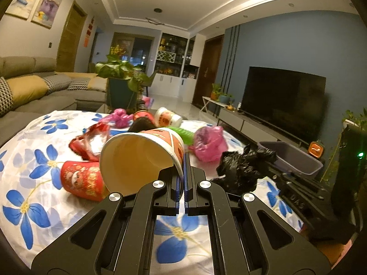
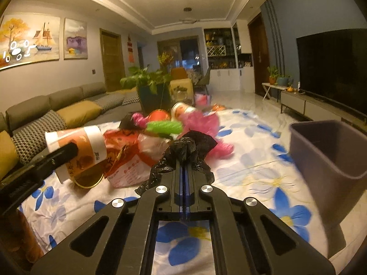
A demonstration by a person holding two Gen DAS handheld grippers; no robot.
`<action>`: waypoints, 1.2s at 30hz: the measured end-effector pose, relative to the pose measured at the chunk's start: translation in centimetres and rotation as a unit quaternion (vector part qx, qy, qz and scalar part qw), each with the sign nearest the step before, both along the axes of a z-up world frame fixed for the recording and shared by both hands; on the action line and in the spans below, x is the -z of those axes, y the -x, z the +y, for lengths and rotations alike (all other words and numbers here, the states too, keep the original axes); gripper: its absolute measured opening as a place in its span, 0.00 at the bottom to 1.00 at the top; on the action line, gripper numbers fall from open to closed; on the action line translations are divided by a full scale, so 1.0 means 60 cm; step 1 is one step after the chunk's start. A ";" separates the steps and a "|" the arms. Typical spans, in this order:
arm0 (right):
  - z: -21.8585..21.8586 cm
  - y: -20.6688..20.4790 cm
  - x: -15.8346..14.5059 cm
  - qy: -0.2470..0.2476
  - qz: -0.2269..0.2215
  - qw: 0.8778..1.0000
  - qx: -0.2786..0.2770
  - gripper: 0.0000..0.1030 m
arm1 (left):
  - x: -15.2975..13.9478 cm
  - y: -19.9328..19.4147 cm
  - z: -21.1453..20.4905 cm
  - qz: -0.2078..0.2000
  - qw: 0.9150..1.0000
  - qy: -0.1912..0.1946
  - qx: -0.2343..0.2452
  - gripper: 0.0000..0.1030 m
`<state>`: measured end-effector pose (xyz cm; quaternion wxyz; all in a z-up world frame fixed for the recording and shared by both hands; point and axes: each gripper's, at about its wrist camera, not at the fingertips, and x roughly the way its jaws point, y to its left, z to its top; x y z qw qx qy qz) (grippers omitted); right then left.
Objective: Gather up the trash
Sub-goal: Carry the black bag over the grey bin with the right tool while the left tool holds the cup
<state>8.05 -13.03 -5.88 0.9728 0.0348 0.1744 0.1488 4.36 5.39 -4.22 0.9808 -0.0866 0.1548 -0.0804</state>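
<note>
Jaws pinch trash: left gripper (image 1: 183,171) the paper cup (image 1: 140,158) rim (tipped sideways), right gripper (image 2: 183,171) the crumpled black bag (image 2: 190,149).

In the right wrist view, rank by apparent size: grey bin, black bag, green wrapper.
1. grey bin, though nearness inflates it
2. black bag, pinched in the right hand-held gripper
3. green wrapper

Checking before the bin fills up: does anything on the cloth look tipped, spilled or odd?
Nothing looks spilled. The big paper cup is on its side, empty, with the left gripper pinching its rim. The right gripper is shut on a crumpled black bag. The grey bin stands upright.
</note>
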 end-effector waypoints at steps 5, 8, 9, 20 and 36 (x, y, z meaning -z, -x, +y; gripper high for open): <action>-0.037 0.022 -0.027 0.004 -0.029 0.999 0.032 0.02 | -0.017 -0.007 -0.040 -0.008 1.000 -0.010 0.027 0.02; -0.070 0.028 -0.042 0.005 -0.044 0.997 0.060 0.02 | -0.025 -0.025 -0.070 -0.008 0.999 -0.014 0.052 0.02; -0.079 0.028 -0.045 0.005 -0.046 0.997 0.068 0.02 | -0.027 -0.029 -0.077 -0.008 0.998 -0.016 0.057 0.02; -0.220 0.011 -0.077 0.024 -0.086 0.973 0.211 0.02 | -0.069 -0.123 -0.245 -0.031 0.983 -0.025 0.181 0.02; -0.353 -0.029 -0.053 0.018 -0.084 0.951 0.296 0.02 | -0.035 -0.246 -0.428 -0.021 0.951 -0.015 0.307 0.02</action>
